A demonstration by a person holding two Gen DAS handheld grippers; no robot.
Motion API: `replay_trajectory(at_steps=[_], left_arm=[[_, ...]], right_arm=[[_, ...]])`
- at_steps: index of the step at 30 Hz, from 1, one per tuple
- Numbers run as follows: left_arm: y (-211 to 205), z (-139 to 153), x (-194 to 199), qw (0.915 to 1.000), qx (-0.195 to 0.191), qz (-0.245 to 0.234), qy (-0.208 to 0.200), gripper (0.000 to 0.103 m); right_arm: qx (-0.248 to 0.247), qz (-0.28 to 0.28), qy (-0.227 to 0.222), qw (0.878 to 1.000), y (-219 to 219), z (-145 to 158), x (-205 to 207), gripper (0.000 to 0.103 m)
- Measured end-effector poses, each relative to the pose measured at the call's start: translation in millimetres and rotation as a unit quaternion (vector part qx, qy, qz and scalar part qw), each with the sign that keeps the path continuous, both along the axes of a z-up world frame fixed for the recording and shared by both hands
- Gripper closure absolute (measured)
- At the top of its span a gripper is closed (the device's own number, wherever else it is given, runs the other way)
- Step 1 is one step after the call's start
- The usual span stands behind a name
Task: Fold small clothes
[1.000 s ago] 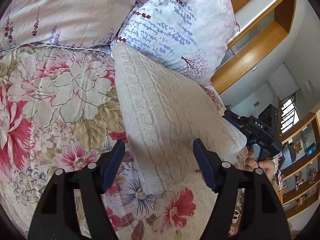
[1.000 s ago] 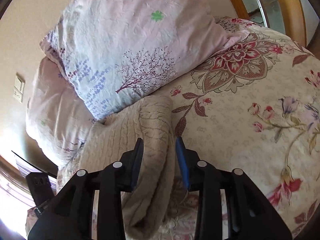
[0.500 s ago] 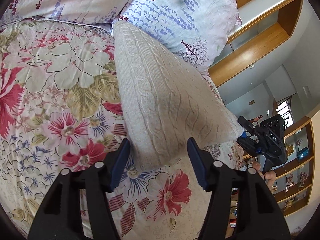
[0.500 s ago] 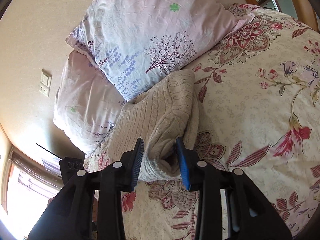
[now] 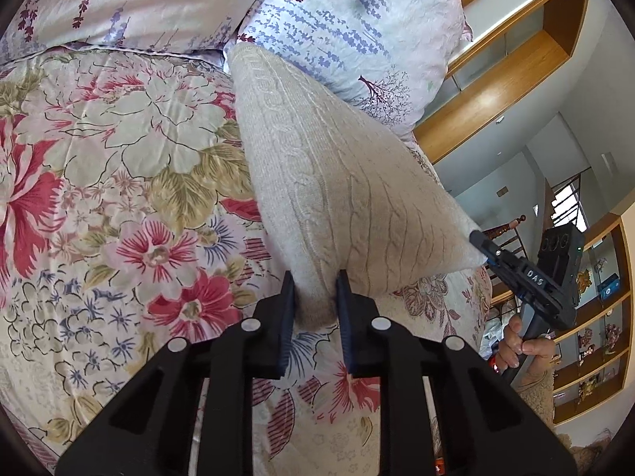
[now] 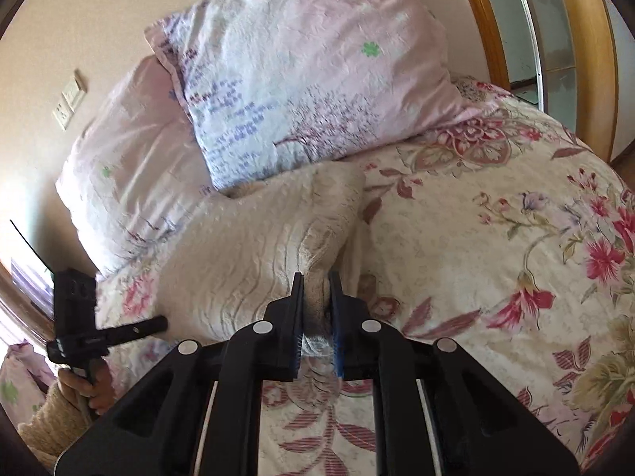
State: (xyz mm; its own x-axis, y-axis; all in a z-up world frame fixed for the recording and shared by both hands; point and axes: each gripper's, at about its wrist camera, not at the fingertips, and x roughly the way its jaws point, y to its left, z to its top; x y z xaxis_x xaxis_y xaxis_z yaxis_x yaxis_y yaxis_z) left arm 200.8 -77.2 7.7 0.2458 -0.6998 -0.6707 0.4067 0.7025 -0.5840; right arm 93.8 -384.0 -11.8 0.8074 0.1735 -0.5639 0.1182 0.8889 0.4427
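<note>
The cream cable-knit sweater (image 5: 337, 182) is lying on the floral-quilted bed (image 5: 119, 182), its far end touching the lavender-print pillow (image 5: 357, 27). The left tongs (image 5: 315, 297) are pinching the sweater's near corner; the right tongs (image 6: 316, 297) are clamping its other near corner, stretching the near edge between them.

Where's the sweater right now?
The sweater lies on the floral quilt, its far end against the pillows. Its near edge is pinched by the left gripper and right gripper.
</note>
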Motion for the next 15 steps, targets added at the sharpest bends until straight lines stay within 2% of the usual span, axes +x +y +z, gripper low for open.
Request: replay_trajectory(at_steps=[5, 10, 13, 14, 15], left_arm=[[3.5, -3.1, -1.9, 0.9999, 0.010, -0.006, -0.004, 0.084], [0.8, -5.0, -0.6, 0.9997, 0.021, -0.009, -0.008, 0.083], [-2.4, -1.1, -1.5, 0.9994, 0.029, -0.014, -0.014, 0.080], [-1.6, 2.2, -3.0, 0.9993, 0.028, -0.017, -0.015, 0.078], [-1.4, 6.2, -3.1, 0.9992, 0.027, -0.019, -0.020, 0.076]], right_arm=[[0.003, -0.005, 0.044, 0.999, -1.8, -27.8, 4.0, 0.091], [-0.040, -0.009, 0.055, 0.998, 7.8, -30.1, 8.1, 0.091], [-0.038, -0.006, 0.065, 0.997, 6.1, -27.2, 11.3, 0.090], [-0.020, -0.006, 0.061, 0.998, 0.9, -23.3, 10.9, 0.088], [0.007, -0.003, 0.048, 0.999, -6.8, -18.3, 10.1, 0.078]])
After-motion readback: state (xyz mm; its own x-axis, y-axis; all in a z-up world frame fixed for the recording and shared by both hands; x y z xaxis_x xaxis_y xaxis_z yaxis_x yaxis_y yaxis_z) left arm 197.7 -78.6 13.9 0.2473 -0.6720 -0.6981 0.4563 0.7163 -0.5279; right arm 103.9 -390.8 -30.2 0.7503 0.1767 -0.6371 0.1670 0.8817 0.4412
